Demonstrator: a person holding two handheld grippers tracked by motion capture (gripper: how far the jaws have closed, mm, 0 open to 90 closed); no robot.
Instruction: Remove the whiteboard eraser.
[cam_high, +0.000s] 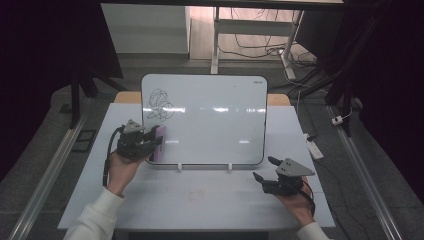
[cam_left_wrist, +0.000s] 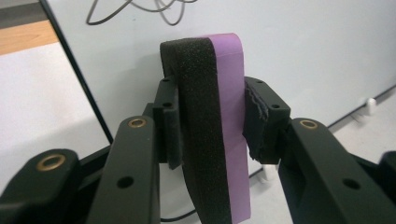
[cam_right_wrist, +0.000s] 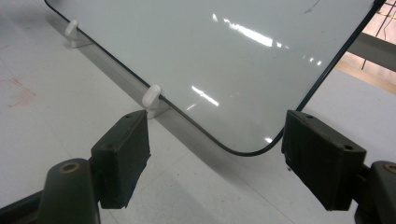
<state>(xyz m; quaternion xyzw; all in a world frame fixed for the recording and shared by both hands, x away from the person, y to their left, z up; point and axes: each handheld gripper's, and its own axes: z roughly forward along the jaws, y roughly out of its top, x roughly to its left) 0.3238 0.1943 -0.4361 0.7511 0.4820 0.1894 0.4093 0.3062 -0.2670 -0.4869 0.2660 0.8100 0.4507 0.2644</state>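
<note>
A whiteboard (cam_high: 210, 120) stands propped on the white table, with a black scribble (cam_high: 159, 105) in its upper left corner. My left gripper (cam_high: 150, 142) is shut on a purple eraser with a black felt face (cam_left_wrist: 210, 135), both pads pressing its sides, at the board's lower left edge. In the high view the eraser (cam_high: 159, 142) stands upright against the board (cam_left_wrist: 303, 56). My right gripper (cam_high: 262, 169) rests open near the board's lower right corner (cam_right_wrist: 243, 149), nothing between its jaws.
Two white clips (cam_high: 179, 167) hold the board's bottom edge; one such clip (cam_right_wrist: 152, 97) lies just beyond my right gripper's left jaw. Bare white table (cam_high: 200, 200) stretches in front of the board. Cables and desk legs lie on the floor behind.
</note>
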